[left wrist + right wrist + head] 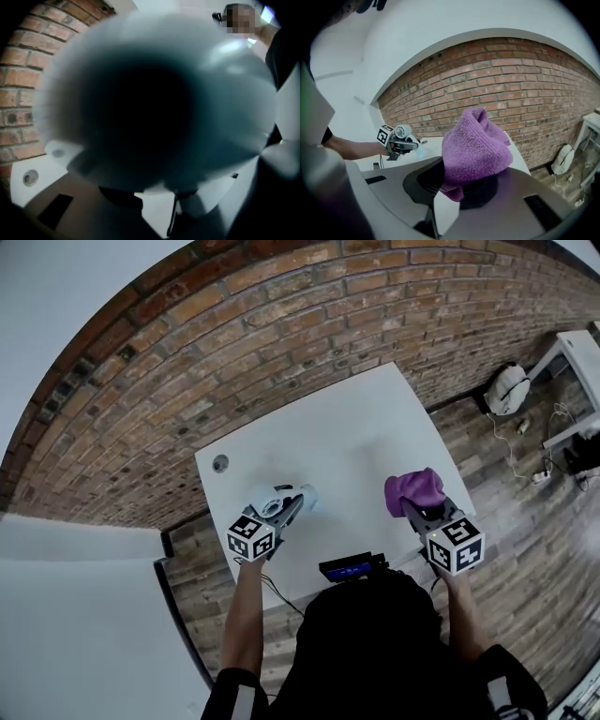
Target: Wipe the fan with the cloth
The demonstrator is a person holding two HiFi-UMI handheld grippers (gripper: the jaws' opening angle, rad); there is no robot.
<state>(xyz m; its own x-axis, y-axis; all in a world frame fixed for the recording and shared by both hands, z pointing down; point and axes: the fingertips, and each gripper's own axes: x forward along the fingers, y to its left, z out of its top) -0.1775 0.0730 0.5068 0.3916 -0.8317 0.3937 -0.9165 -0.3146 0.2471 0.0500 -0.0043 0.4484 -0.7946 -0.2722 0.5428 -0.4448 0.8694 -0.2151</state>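
Note:
A small pale blue-white fan is clamped in my left gripper, just above the white table at its near left. In the left gripper view the fan is a blurred bulk that fills the frame and hides the jaw tips. My right gripper is shut on a bunched purple cloth over the table's near right corner. The cloth rises out of the jaws in the right gripper view. There the left gripper and the fan show at the left, well apart from the cloth.
A brick wall runs behind the table. The tabletop has a round cable hole near its far left corner. A dark device sits at the near edge. A white bag, cables and white furniture stand on the wooden floor at the right.

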